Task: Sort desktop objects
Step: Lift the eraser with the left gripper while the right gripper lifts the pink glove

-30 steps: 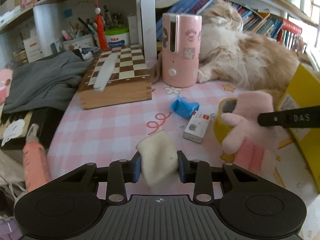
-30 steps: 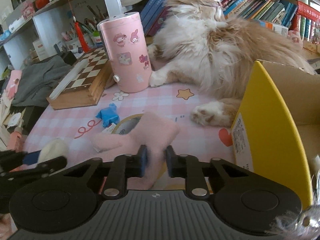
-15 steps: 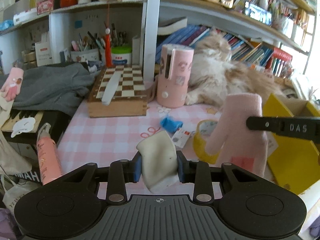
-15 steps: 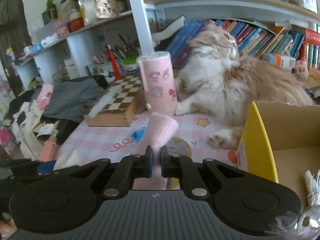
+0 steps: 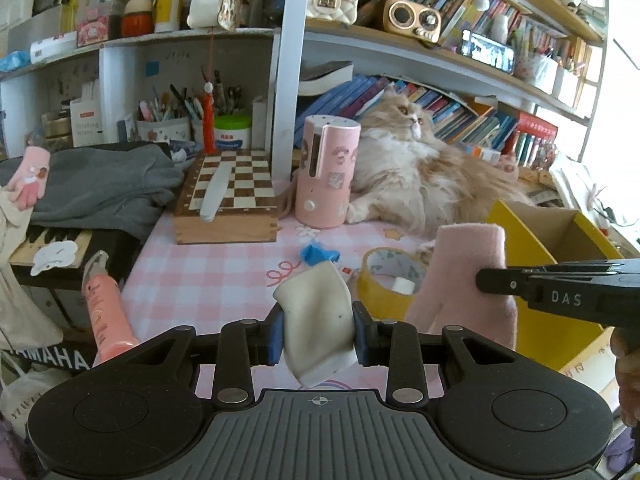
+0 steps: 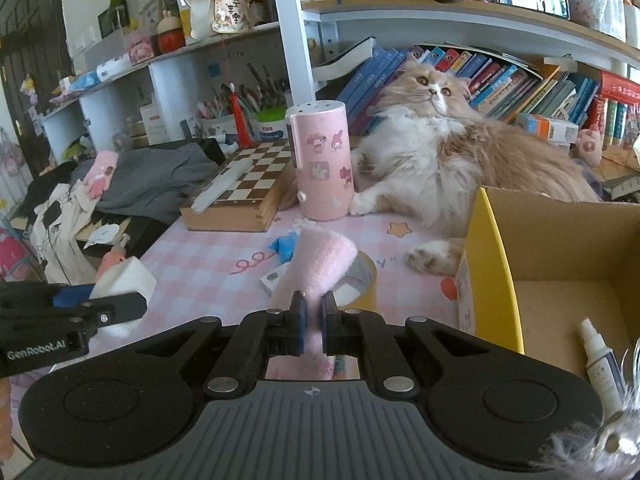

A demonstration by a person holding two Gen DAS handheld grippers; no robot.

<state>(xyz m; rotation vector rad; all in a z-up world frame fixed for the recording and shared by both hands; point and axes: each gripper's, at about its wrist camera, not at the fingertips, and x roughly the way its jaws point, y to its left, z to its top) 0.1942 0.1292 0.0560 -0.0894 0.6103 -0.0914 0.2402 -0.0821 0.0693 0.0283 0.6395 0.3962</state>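
1. Left gripper [image 5: 318, 334]: fingers pinched on a cream-white soft block [image 5: 316, 320], carried clear of the bench [image 5: 208, 280].
2. Right gripper [image 6: 313, 322]: fingers drawn almost together, clamping a pink glove [image 6: 322, 264] by its middle; the glove hangs above the bench, at 3 o'clock of the white block in the left wrist view.
3. Yellow cardboard box [image 6: 486, 264]: stands open at 3 o'clock of the right gripper. Inside, a small white bottle [image 6: 600, 360]; judged as sorted.
4. Unsorted on the bench, by my judgement: yellow tape roll [image 5: 386, 284], blue crumpled wrapper [image 5: 318, 252], a small white packet [image 6: 274, 280], all near 12 o'clock of the grippers.
5. Farther back: pink cylinder [image 5: 326, 172], chessboard box [image 5: 228, 200], a long-haired cat [image 6: 460, 160] lying behind the box.
6. Progress: early to middle. Two items are lifted but not yet placed; several remain on the bench.
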